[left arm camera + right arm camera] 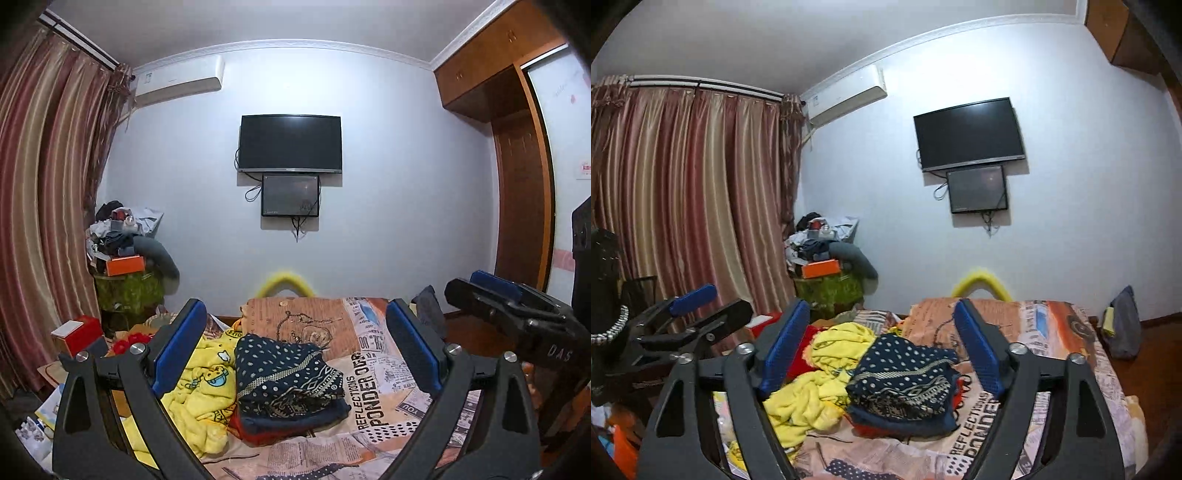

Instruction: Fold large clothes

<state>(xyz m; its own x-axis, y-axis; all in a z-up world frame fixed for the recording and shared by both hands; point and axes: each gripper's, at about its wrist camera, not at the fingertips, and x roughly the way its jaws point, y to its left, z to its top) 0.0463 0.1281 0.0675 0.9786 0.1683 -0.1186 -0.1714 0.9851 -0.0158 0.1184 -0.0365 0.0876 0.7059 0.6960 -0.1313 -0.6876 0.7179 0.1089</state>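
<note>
Item: left gripper and right gripper, both released, empty, raised level over the bed. Folded navy dotted garment lay mid-bed; yellow garment crumpled beside it. I judged that next: pinch two corners, lift evenly.

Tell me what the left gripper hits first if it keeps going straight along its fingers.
Probably nothing close. The left gripper is open, empty and points nearly level, over the folded navy dotted garment on the bed. Straight on, the line seems to reach the far wall below the TV; depth is uncertain.
</note>
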